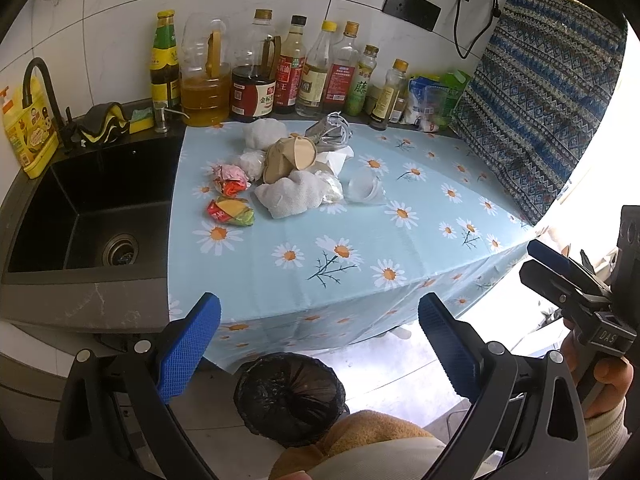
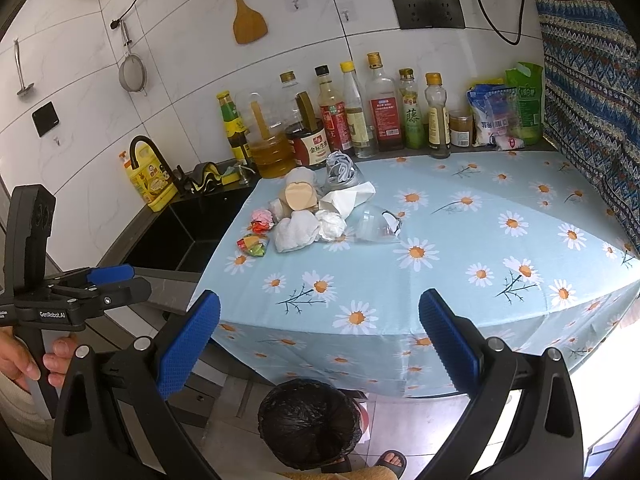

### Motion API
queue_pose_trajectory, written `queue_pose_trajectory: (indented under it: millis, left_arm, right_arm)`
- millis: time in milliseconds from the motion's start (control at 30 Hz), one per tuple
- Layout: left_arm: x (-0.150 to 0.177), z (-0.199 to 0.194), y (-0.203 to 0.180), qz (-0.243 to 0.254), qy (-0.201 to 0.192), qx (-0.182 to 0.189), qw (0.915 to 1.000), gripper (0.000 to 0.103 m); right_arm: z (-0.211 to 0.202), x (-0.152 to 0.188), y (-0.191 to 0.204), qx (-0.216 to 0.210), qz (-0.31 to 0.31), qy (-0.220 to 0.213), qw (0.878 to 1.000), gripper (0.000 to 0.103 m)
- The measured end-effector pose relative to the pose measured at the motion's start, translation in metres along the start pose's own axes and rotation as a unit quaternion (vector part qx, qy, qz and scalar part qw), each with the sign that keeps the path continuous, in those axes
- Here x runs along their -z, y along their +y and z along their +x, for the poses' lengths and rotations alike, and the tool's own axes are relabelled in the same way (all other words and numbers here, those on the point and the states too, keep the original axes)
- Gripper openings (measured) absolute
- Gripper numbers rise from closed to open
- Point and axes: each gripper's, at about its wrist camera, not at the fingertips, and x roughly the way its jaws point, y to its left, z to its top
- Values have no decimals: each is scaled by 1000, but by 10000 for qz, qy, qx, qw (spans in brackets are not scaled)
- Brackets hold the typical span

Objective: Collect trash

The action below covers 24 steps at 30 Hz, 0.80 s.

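Note:
A pile of trash lies on the daisy tablecloth (image 1: 360,216) near the bottles: crushed brown paper cups (image 1: 290,156), white crumpled tissues (image 1: 288,196), a clear plastic cup (image 1: 366,190), a silver wrapper (image 1: 330,130) and colourful snack wrappers (image 1: 231,210). The pile also shows in the right wrist view, with the paper cup (image 2: 298,196) and clear plastic cup (image 2: 374,226). A bin with a black bag (image 1: 289,398) stands on the floor below the counter edge; it also shows in the right wrist view (image 2: 310,422). My left gripper (image 1: 319,350) and right gripper (image 2: 319,346) are both open and empty, held in front of the counter, well short of the pile.
A black sink (image 1: 96,208) with a faucet (image 1: 40,80) lies left of the cloth. Oil and sauce bottles (image 1: 280,76) line the back wall. A patterned cloth (image 1: 540,112) hangs at the right. A wooden spatula (image 2: 248,12) and a strainer (image 2: 133,72) hang on the tiles.

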Motion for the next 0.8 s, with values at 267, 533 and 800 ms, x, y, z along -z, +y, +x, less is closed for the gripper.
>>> queue_pose_trajectory:
  millis: [267,533,800]
  left_arm:
    - [-1,-2,6,6,19,35,10000,96]
    - [0,-1,5,19,21,58,10000,96]
    - [1,-2,6,34,26,79,10000,96]
  right_arm:
    - [5,0,3,18,38,4,10000,99]
    - [5,0,4,26,62,26,10000,99]
    - [5,-2,7,63,60,33,10000,99]
